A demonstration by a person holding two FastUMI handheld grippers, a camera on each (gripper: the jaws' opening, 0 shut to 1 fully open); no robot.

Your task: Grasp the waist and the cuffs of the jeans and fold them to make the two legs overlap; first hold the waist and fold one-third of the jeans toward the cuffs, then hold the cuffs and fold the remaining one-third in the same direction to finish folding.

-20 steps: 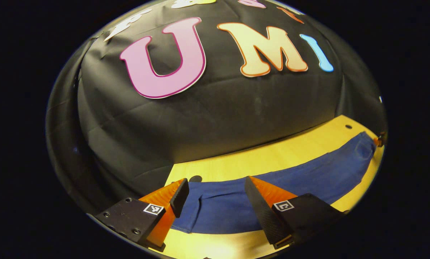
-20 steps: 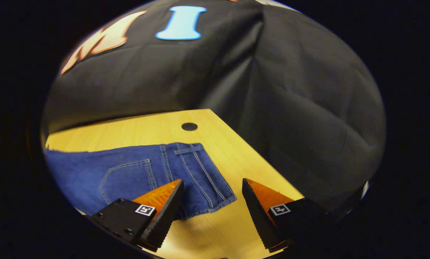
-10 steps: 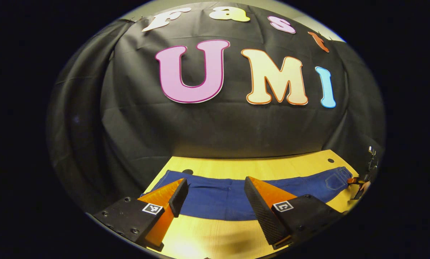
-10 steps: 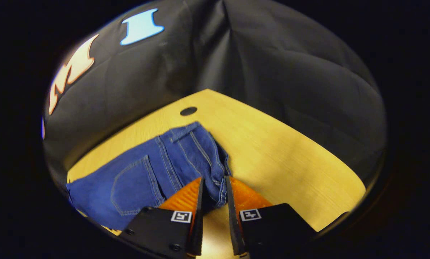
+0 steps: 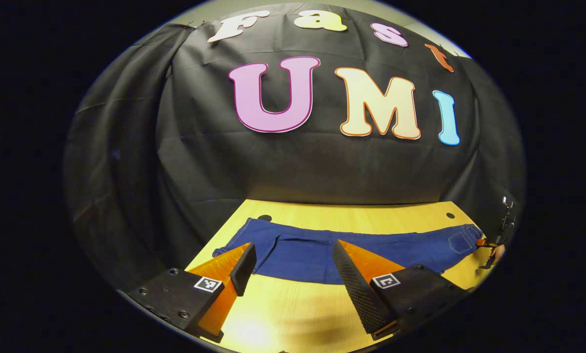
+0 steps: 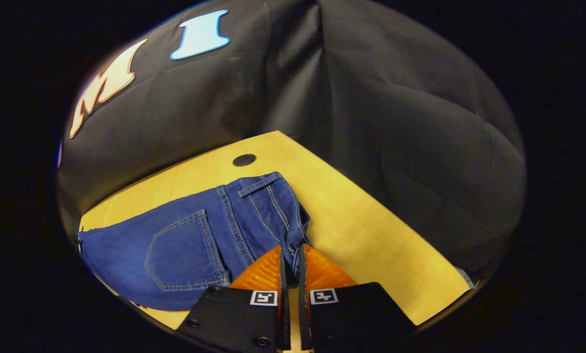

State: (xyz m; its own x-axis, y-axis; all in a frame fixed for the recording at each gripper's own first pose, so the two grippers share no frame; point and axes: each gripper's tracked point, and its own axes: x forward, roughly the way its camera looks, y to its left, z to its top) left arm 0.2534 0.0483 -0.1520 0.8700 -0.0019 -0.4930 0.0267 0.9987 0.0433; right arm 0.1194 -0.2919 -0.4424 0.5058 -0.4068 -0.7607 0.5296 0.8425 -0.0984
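Wooden table (image 5: 293,314) bears jeans (image 6: 190,245), waist pinched by right tongs (image 6: 290,257).

A pale wooden tabletop (image 5: 293,314) carries blue jeans (image 5: 351,250) laid flat in a long strip parallel to its far edge. Their waist (image 6: 268,211) lies near the far right corner, just in front of a round dark hole (image 6: 244,160); the cuffs (image 5: 234,245) lie toward the far left corner, near a second hole (image 5: 264,218).
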